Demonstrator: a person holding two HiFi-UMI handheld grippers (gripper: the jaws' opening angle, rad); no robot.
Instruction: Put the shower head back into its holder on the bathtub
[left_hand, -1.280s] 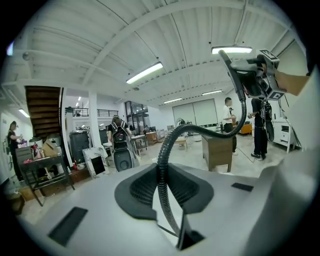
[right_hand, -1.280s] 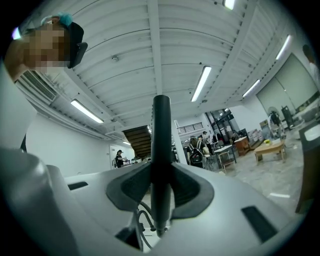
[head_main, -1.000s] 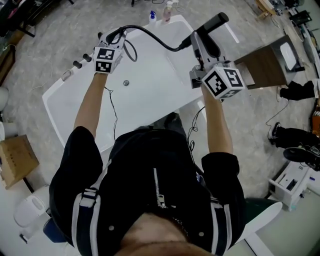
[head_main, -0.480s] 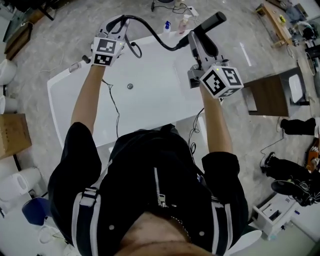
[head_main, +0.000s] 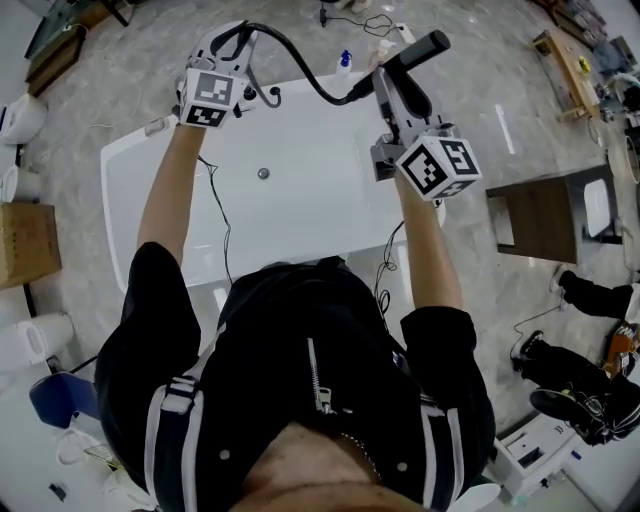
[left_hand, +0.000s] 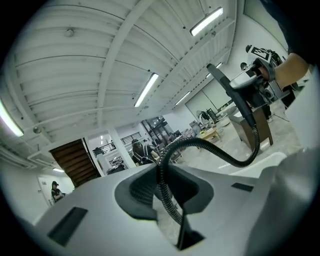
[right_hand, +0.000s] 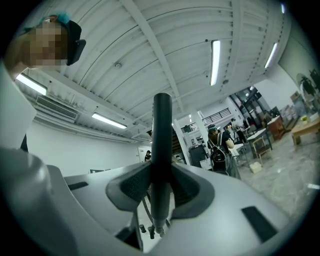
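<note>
My right gripper (head_main: 388, 85) is clamped on the black stick-shaped shower head (head_main: 415, 50), held crosswise above the white bathtub's (head_main: 300, 210) far rim. My left gripper (head_main: 232, 48), further left along that rim, pinches its black ribbed hose (left_hand: 191, 141).

Left gripper (head_main: 230, 48): raised and rolled, now beyond the bathtub's (head_main: 300, 215) far rim
Hose (head_main: 340, 100): lifted along with it
Right gripper (head_main: 392, 88): carried the shower head (head_main: 415, 52) slightly left

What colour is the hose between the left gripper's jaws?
The hose is black, with a ribbed surface; the left gripper view shows it best.
</note>
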